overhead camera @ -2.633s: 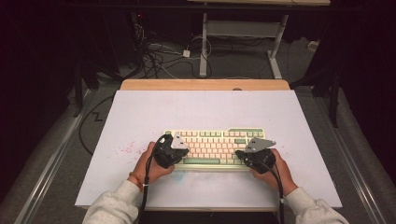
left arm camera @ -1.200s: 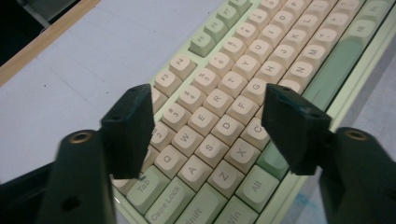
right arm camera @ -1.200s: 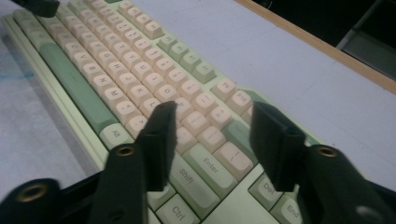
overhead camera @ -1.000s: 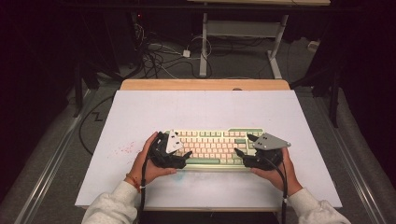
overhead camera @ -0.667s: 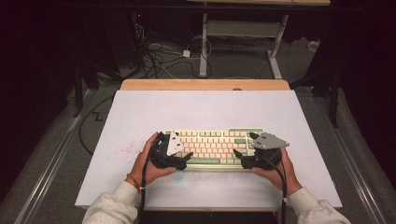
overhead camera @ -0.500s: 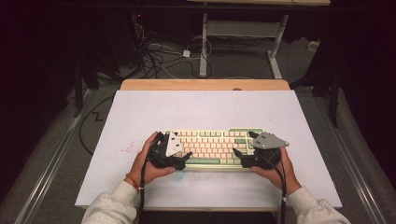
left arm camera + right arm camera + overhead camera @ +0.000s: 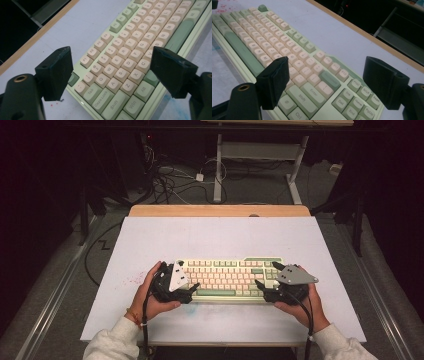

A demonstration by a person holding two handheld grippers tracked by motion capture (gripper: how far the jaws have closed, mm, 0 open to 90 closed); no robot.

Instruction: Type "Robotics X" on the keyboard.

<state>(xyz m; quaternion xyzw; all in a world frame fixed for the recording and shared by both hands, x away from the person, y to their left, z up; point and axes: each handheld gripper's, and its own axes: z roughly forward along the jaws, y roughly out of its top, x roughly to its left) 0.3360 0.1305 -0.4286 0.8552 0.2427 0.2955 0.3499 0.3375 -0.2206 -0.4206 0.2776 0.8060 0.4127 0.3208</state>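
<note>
Both forearms, in pale grey sleeves, come in from the bottom of the high view and angle slightly inward; the left hand (image 7: 150,292) wraps the left gripper (image 7: 189,290) from the outside, with its jaws pointing toward the right; the right hand (image 7: 302,302) cups the right gripper (image 7: 262,290) from below and outside, with its jaws pointing left (a grey three-cornered plate tops each); in the two gripper views the jaws of each stand wide apart, with nothing clamped between them.
</note>
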